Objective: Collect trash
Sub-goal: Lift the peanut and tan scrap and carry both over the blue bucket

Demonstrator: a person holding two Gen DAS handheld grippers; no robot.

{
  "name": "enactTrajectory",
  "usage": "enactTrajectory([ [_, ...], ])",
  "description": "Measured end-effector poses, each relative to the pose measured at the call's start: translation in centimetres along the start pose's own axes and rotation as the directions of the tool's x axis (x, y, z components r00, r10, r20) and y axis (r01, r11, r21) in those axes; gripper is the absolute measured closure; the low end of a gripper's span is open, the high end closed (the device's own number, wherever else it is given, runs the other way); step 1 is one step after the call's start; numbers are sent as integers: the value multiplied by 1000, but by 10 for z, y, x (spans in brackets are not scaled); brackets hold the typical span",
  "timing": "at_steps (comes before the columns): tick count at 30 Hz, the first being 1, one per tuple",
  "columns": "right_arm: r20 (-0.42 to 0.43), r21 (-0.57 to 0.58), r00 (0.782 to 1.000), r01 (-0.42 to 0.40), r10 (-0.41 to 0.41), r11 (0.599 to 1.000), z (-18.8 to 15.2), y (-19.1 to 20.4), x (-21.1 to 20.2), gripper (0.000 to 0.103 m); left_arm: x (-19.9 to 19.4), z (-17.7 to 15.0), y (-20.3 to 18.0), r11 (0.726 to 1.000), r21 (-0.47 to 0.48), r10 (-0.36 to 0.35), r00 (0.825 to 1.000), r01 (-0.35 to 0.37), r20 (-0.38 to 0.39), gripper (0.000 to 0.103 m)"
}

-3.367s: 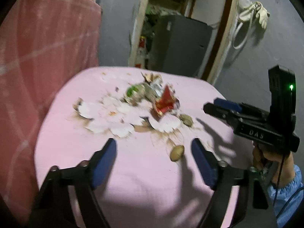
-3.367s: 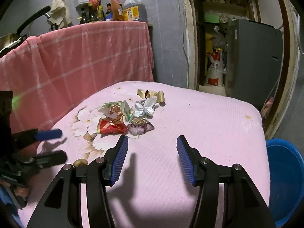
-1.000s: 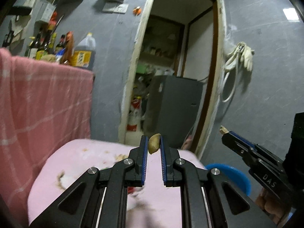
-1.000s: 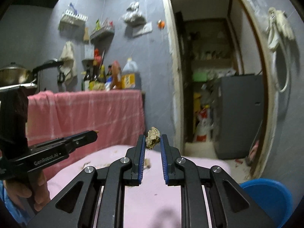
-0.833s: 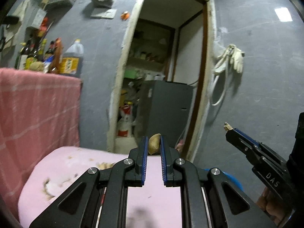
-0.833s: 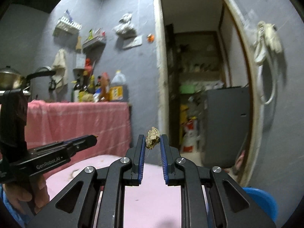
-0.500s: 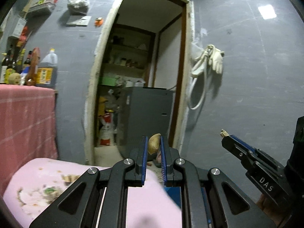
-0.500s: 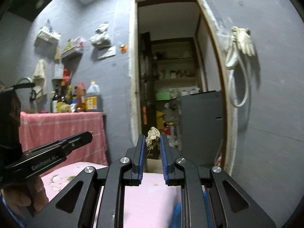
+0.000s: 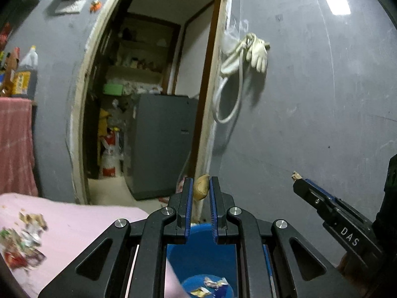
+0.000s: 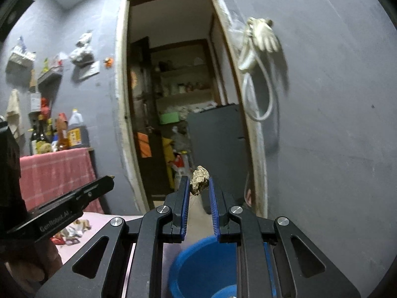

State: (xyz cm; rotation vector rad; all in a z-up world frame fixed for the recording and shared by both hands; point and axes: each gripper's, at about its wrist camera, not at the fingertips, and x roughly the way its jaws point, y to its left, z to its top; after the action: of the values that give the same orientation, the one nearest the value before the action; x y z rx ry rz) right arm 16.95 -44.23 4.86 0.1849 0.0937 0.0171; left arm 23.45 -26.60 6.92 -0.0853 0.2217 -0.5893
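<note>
My left gripper (image 9: 200, 190) is shut on a small tan nut shell (image 9: 201, 189), held high in the air. My right gripper (image 10: 197, 183) is shut on a crumpled brownish scrap (image 10: 199, 180). A blue bucket (image 9: 198, 245) sits on the floor below both grippers, with a few wrappers (image 9: 208, 285) at its bottom; it also shows in the right wrist view (image 10: 198, 265). More trash (image 9: 22, 236) lies on the pink table (image 9: 79, 221) at the left. The right gripper also shows at the right of the left wrist view (image 9: 296, 176), the left gripper at the left of the right wrist view (image 10: 109, 179).
A doorway (image 9: 148, 99) ahead opens on a storeroom with a grey cabinet (image 9: 161, 144). A hose and gloves (image 9: 243, 57) hang on the grey wall. A pink-draped counter with bottles (image 10: 57, 134) stands at the left.
Both grippers have swung right, off the table and toward the blue bucket, each still holding its scrap. The table has slid to the left edge and the bucket has come into view below.
</note>
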Motion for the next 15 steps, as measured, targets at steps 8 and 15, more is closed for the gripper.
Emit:
enactTrajectory([
  [8,-87,54,996,42,-37,998,-13,-28,11,88,40,-22,-7,999,-28,-36,991,33,-130,93],
  [15,-178,69,983,62,-49,996,-26,-36,24,88,66,-37,0,993,-103,-76,963,51,-257,93],
])
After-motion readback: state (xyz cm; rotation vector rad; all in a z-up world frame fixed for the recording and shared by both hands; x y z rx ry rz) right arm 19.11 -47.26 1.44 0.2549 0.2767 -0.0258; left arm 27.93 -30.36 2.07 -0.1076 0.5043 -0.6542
